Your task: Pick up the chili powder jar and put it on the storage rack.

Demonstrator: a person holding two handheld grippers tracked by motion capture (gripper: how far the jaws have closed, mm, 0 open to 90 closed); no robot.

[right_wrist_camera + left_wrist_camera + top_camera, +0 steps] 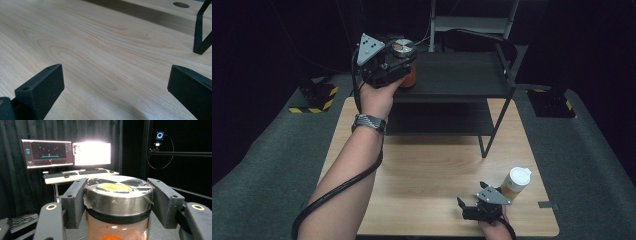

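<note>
A glass jar with a round metal lid and orange-red powder inside sits between the jaws of my left gripper, which is shut on it just under the lid. In the left gripper view the black pads press both sides of the jar. I hold it at the left end of the black rack's top shelf; whether it rests on the shelf I cannot tell. My right gripper lies low near the table's front edge, open, with bare wood between its jaws.
A small bottle with a white cap and amber contents stands on the wooden table, just right of my right gripper. The rack has a lower shelf and a thin front leg. Monitors glow beyond the table.
</note>
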